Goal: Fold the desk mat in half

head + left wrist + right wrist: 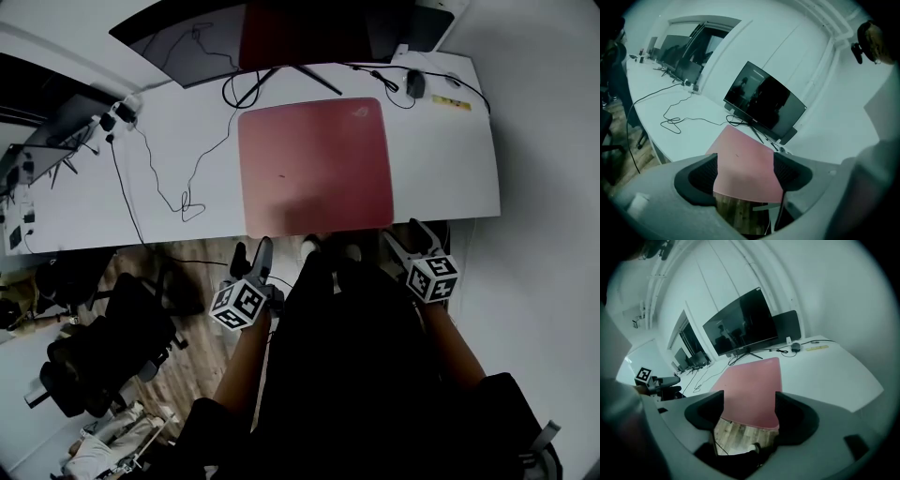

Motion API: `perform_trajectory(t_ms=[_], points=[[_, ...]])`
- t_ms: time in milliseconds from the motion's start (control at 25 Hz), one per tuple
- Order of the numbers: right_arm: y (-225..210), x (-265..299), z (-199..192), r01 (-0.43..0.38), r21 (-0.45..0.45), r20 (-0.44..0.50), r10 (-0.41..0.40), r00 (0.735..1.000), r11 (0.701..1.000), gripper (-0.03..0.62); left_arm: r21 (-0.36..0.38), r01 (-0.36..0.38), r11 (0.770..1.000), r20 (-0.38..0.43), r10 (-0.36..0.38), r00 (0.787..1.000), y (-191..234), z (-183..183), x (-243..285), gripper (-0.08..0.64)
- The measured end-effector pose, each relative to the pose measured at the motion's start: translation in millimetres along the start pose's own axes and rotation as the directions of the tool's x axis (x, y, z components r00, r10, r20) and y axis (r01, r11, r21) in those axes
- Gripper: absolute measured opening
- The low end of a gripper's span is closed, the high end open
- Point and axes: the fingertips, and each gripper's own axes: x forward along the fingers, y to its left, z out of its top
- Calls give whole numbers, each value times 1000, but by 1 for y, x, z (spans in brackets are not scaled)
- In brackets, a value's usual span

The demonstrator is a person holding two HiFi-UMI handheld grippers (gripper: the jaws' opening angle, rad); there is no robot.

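Desk mat (314, 164), red, lies flat and unfolded on the white counter (441, 169), its near edge along the counter's front lip. Fold not yet started.

Left tongs (253, 255) and right tongs (410, 239) both stand apart w/ nothing between them. They sit just off the counter front, each roughly in line w/ a near corner of the mat and not touching it. In each gripper view only mat edge and wood floor show in the gap.

Risks, as I judge them:
- Mat looks thin and flat, so a lower jaw may ride over the edge instead of under it and just push the mat away toward the monitor stand (302, 77).
- If one side bites before the other, the lift goes uneven, the fold comes out skewed and the corners won't meet.
- A shallow bite at a corner could slip mid-fold and the flap drops back.

Around it: monitor (309, 33) at the back, its stand legs just beyond the mat's far edge, so there's little spare room when the near edge lands there. Mouse (415, 84) and its cable sit near the far right corner, clear of the mat. Loose cables (183, 202) lie left of the mat, apart from it. Yellow strip (452, 102) far right. Nothing lies on the mat itself.
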Motion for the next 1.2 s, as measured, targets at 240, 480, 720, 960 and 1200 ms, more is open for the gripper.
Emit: perform_trajectory(t_ms=[240,480,720,960,1200], points=[[-20,29,-31,57,49,-69,-53,996,997,325,-63,-33,997,-71,29,997,35,-21,21,359],[-46,45,-59,145,224,-123,-120,985,964,325,-95,-78,992,-125,66,990,67,-45,38,359],[-64,53,-92,212,418,-157,-159,975,883,325,-149,-152,977,-173,126,977,99,-71,51,359],[-71,66,-104,235,495,-155,-181,971,837,325,-186,-190,964,-211,150,966,124,-90,62,359],[-73,81,-115,252,588,-159,-196,968,769,324,-211,-184,960,-227,135,964,136,-96,78,359]])
